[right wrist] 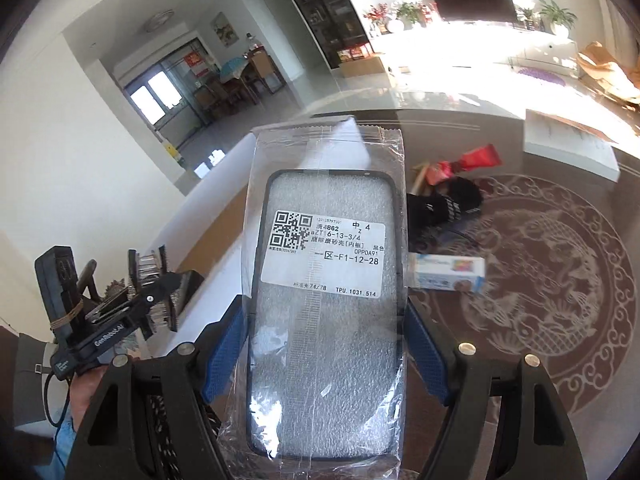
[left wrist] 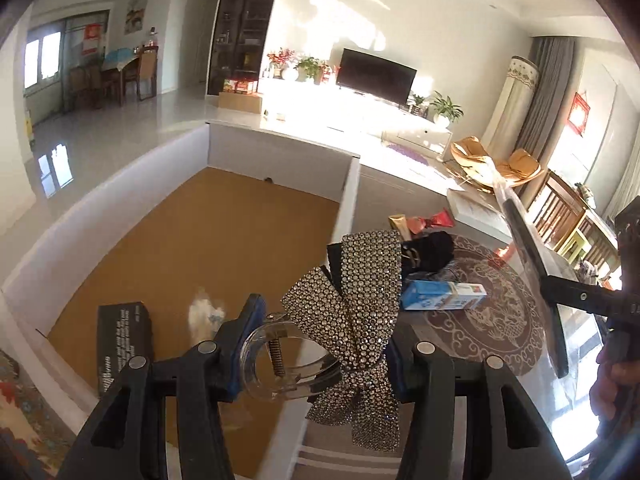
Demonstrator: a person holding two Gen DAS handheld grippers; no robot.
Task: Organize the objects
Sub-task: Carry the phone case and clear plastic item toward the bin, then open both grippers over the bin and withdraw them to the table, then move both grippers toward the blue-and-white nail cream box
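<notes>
In the left wrist view my left gripper (left wrist: 320, 352) is shut on a clear hair claw clip with a rhinestone bow (left wrist: 352, 312), held above the near wall of an open white box (left wrist: 276, 148) with a brown floor. My right gripper (right wrist: 326, 344) is shut on a black phone case in a clear plastic bag (right wrist: 328, 300) with a white label, held up over the table. Each view shows the other gripper at its side: the right gripper (left wrist: 560, 296) with the bagged case (left wrist: 528, 256) edge-on, and the left gripper (right wrist: 156, 292) with the clip.
Inside the box lie a black carton (left wrist: 124, 344) and a blurred white item (left wrist: 204, 316). On the patterned round mat (right wrist: 560, 280) are a blue-white carton (right wrist: 448, 274), a black fabric item (right wrist: 444, 204) and red wrappers (right wrist: 468, 160). A white book (right wrist: 568, 144) lies beyond them.
</notes>
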